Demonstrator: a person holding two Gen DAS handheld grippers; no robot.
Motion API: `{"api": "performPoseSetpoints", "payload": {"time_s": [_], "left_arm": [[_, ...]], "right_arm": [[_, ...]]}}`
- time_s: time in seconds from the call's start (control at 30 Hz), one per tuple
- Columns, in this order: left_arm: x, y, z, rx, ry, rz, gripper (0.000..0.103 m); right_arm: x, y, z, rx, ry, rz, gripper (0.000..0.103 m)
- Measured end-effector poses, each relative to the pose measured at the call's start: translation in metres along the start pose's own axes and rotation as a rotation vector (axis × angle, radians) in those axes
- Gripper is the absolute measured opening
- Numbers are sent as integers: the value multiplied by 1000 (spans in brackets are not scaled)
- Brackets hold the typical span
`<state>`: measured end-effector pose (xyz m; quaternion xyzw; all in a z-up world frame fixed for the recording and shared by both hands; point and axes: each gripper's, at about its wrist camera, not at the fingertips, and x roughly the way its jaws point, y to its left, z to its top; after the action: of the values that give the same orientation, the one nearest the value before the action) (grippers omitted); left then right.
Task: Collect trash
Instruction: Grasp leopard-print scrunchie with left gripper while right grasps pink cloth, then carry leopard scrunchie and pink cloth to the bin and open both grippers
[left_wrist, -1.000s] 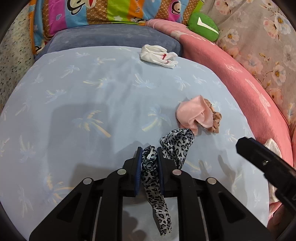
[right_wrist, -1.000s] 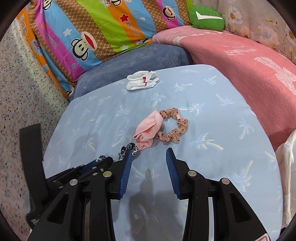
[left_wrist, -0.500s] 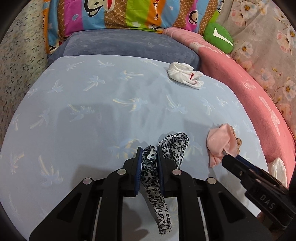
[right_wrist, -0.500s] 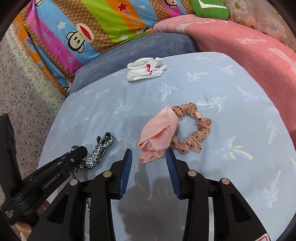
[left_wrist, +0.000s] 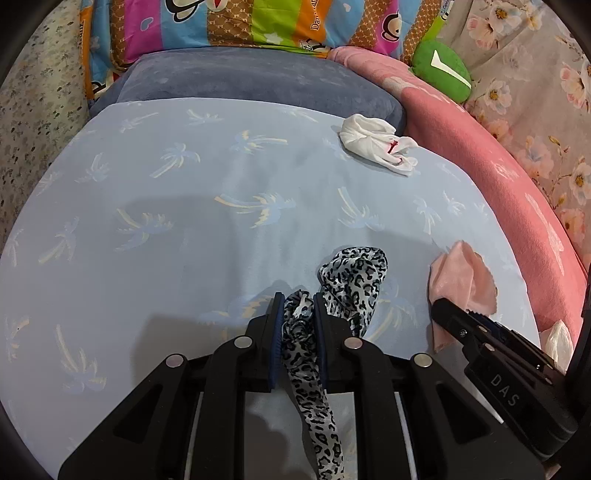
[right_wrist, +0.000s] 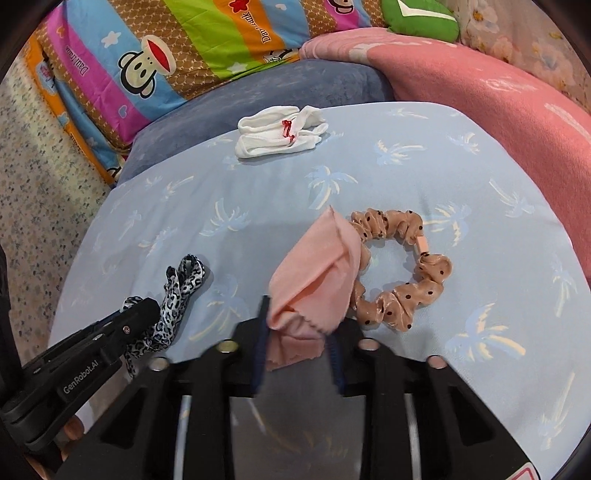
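Left gripper (left_wrist: 298, 325): jaws narrow, clamped on leopard-print strip (left_wrist: 306, 354); strip's loop lies on blue palm-print sheet (left_wrist: 184, 206) at 1 o'clock of fingertips, tail hangs back between gripper arms.

Right gripper (right_wrist: 297, 332): jaws partly apart, straddling near end of pink cloth (right_wrist: 317, 273); view blurred, cannot tell if pads grip it. Cloth overlaps left edge of dotted scrunchie (right_wrist: 402, 273).

White gloves (right_wrist: 280, 131) at 12 o'clock, far edge of sheet, well apart from both grippers.
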<state>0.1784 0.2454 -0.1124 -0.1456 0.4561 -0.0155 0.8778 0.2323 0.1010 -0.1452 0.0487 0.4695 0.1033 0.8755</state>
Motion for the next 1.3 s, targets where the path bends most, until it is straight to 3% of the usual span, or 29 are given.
{"api": "performPoseSetpoints", "payload": {"time_s": [0.07,0.37,0.73,1.3], "left_arm": [[0,-1,0,2,0,-3,15],[-8,-13,-6,6,-4,-19,15],[-42,-48,-13,48,-56,-53,15],[-95,-136,-19,188,-149,-116,15]], "right_arm": [[-1,-3,-1,11,2,16,7],[-29,0,-12,10,-35,60,7],[-94,-12,-15,40,-130,96,7],[-192,-79,-26,132,-268,96,7]]}}
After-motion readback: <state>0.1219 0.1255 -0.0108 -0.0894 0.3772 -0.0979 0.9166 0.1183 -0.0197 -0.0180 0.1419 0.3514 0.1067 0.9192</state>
